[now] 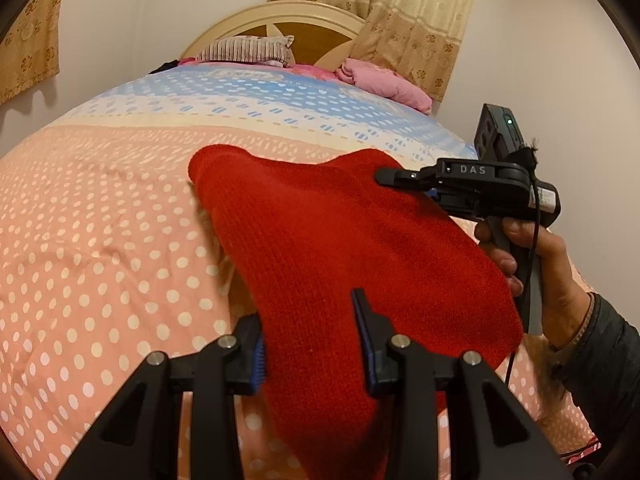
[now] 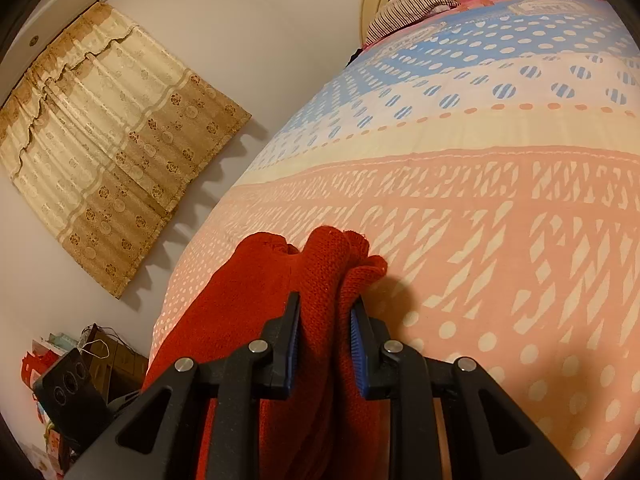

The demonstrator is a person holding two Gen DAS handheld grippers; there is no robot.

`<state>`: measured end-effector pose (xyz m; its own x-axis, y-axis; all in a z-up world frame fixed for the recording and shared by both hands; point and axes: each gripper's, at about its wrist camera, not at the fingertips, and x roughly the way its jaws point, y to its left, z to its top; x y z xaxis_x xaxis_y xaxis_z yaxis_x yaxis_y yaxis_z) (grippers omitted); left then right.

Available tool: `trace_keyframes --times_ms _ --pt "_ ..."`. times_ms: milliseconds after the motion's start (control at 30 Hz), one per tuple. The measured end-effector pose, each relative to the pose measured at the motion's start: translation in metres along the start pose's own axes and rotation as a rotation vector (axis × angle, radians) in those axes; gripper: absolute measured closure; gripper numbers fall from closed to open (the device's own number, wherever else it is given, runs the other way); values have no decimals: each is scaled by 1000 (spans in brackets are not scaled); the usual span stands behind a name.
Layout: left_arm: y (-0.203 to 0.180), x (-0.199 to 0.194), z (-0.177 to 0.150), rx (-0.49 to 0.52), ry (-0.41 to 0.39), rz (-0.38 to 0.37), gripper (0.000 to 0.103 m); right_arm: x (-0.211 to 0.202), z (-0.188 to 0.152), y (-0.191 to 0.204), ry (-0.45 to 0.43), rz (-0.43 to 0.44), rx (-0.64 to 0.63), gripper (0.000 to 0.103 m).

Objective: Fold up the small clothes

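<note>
A red knitted garment [image 1: 320, 240] hangs stretched above the polka-dot bed cover [image 1: 100, 240]. My left gripper [image 1: 308, 320] is shut on its near edge, the cloth bunched between the blue pads. My right gripper [image 1: 390, 176] shows at the right of the left wrist view, pinching the garment's far right corner. In the right wrist view the right gripper [image 2: 326, 312] is shut on a gathered fold of the red garment [image 2: 256, 292], which drapes to the left.
The bed cover [image 2: 500, 220] is peach with white dots, then cream and blue bands. A striped pillow [image 1: 244, 50] and a pink blanket [image 1: 380, 80] lie by the headboard [image 1: 280, 20]. Curtains [image 2: 112, 128] hang on the wall. Bags [image 2: 80, 352] sit on the floor.
</note>
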<state>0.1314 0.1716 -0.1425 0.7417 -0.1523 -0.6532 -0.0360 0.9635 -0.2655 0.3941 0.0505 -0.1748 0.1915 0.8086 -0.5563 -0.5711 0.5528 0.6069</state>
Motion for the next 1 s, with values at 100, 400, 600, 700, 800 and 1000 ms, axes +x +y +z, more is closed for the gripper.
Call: trace_keyframes --times_ms 100,400,600,700,800,1000 --pt "0 0 -1 -8 2 5 63 2 0 -3 1 -10 12 81" --pt "0 3 -3 -16 4 57 39 10 -2 -17 22 -51 58 81" --pt "-2 1 -7 -1 2 96 24 9 -7 -19 24 -75 63 80" --pt "-2 0 -8 -8 0 96 23 10 -8 -19 26 -84 57 80" --pt "-4 -1 -7 3 -2 107 23 10 -9 -16 24 -96 47 79" --pt "-6 -16 0 1 -52 137 21 9 -10 -14 19 -121 40 79"
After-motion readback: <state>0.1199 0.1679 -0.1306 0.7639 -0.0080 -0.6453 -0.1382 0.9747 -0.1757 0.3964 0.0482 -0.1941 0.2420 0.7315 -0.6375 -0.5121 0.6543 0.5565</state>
